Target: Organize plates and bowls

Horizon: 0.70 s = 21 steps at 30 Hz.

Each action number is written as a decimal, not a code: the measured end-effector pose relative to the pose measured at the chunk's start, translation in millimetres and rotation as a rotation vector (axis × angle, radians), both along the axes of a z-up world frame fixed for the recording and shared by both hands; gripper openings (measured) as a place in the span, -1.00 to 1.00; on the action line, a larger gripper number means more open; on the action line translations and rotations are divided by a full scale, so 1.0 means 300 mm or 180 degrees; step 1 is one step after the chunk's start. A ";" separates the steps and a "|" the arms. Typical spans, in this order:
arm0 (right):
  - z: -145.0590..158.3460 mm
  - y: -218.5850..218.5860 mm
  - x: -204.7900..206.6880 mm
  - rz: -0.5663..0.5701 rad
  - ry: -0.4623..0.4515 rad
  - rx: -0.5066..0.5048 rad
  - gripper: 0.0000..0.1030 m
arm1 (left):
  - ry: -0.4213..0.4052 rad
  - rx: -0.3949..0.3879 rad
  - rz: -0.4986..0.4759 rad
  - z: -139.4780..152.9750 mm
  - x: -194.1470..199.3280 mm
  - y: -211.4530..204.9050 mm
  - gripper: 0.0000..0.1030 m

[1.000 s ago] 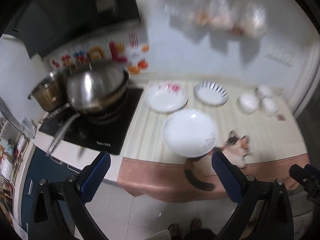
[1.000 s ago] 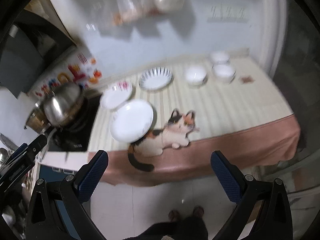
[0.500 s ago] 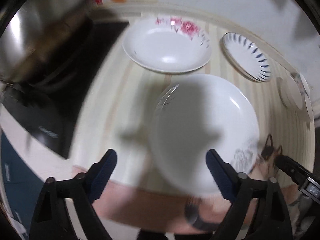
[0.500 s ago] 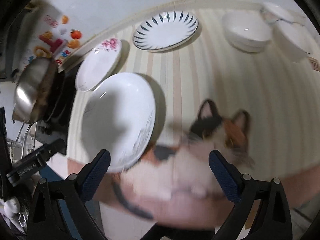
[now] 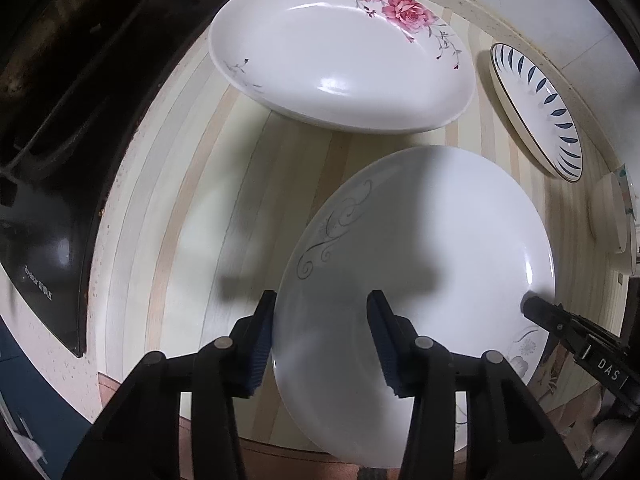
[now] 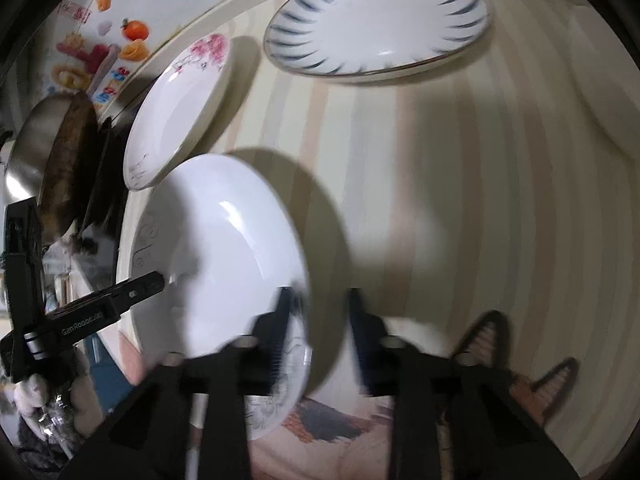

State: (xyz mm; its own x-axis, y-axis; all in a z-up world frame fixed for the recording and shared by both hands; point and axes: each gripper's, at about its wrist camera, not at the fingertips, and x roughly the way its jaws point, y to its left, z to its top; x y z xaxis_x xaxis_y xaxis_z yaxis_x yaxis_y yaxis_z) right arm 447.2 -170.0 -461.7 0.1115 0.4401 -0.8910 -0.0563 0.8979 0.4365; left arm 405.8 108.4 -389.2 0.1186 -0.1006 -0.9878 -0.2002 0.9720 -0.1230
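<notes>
White plate (image 5: 420, 256) rim between closing left gripper (image 5: 320, 336) fingers; right gripper (image 6: 316, 320) blurred (fingers closed).

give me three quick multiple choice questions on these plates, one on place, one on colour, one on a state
1. In the left wrist view, where is the rose plate relative to the scroll plate?
A beyond it
B stacked on it
C under it

2. What colour are the dashes round the striped plate?
A red
B dark blue
C green

3. How does the left gripper stand?
A gripping the rose plate
B clear of every plate
C straddling the scroll plate's rim

Answers: 1 A, it lies further up the counter. 2 B, the dashes are navy on white. 3 C, one finger is outside the rim and one inside, with the jaws closing.
</notes>
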 end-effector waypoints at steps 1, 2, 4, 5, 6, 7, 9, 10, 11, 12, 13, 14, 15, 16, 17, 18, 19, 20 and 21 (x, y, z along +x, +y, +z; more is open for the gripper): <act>0.004 0.012 0.004 0.0034 -0.0004 -0.0003 -0.78 | 0.0008 0.0021 -0.0005 0.001 -0.007 -0.006 -0.17; 0.012 0.022 -0.003 0.0068 -0.0039 -0.0072 -0.76 | 0.0013 0.0052 -0.0016 0.004 -0.015 -0.014 -0.17; 0.020 0.035 0.003 0.0143 -0.0086 -0.0156 -0.77 | 0.0028 0.0069 -0.0046 0.010 -0.029 -0.030 -0.17; 0.022 0.030 0.002 0.0138 -0.0059 -0.0125 -0.77 | 0.0023 0.0039 -0.0045 0.009 -0.011 -0.057 -0.17; 0.027 0.025 -0.008 0.0135 -0.0029 -0.0102 -0.77 | 0.0010 0.0025 -0.0047 0.015 -0.022 -0.072 -0.17; 0.031 0.014 -0.010 0.0132 -0.0013 -0.0098 -0.76 | -0.0014 0.0031 -0.0072 0.028 -0.036 -0.090 -0.17; 0.044 -0.007 -0.023 0.0136 -0.0022 -0.0082 -0.77 | -0.0058 0.0057 -0.0122 0.053 -0.054 -0.129 -0.17; 0.053 -0.019 -0.029 0.0147 -0.0023 -0.0080 -0.77 | -0.0069 0.0044 -0.0142 0.067 -0.062 -0.156 -0.17; 0.058 -0.030 -0.036 0.0143 -0.0026 -0.0074 -0.77 | -0.0081 0.0031 -0.0166 0.071 -0.066 -0.173 -0.17; 0.069 -0.048 -0.044 0.0137 -0.0034 -0.0084 -0.77 | -0.0091 0.0023 -0.0196 0.080 -0.071 -0.194 -0.17; 0.074 -0.064 -0.054 0.0130 -0.0043 -0.0095 -0.77 | -0.0112 0.0017 -0.0244 0.093 -0.077 -0.226 -0.17; 0.076 -0.093 -0.076 0.0114 -0.0050 -0.0083 -0.77 | -0.0130 0.0013 -0.0292 0.099 -0.077 -0.251 -0.17; 0.084 -0.123 -0.084 0.0076 -0.0049 -0.0070 -0.77 | -0.0141 0.0011 -0.0333 0.100 -0.068 -0.274 -0.17; 0.090 -0.156 -0.102 0.0062 -0.0057 -0.0072 -0.77 | -0.0155 0.0019 -0.0394 0.106 -0.071 -0.307 -0.17; 0.095 -0.182 -0.113 0.0043 -0.0063 -0.0082 -0.76 | -0.0164 0.0023 -0.0445 0.109 -0.073 -0.333 -0.17; 0.100 -0.214 -0.122 -0.0003 -0.0063 -0.0085 -0.76 | -0.0165 0.0018 -0.0478 0.113 -0.071 -0.342 -0.17; 0.101 -0.235 -0.128 -0.0031 -0.0062 -0.0087 -0.76 | -0.0155 0.0011 -0.0518 0.111 -0.065 -0.357 -0.17; 0.102 -0.261 -0.135 -0.0056 -0.0061 -0.0103 -0.76 | -0.0144 0.0011 -0.0539 0.109 -0.063 -0.376 -0.17; 0.100 -0.291 -0.141 -0.0073 -0.0058 -0.0112 -0.76 | -0.0135 0.0009 -0.0557 0.107 -0.061 -0.394 -0.17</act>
State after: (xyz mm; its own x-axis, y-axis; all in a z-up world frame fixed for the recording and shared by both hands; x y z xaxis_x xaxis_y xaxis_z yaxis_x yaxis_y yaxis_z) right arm 404.8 -257.3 -431.8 0.1376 0.4057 -0.9036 -0.0433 0.9138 0.4037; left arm 387.4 -9.9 -357.2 0.1411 -0.1204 -0.9826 -0.0227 0.9919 -0.1248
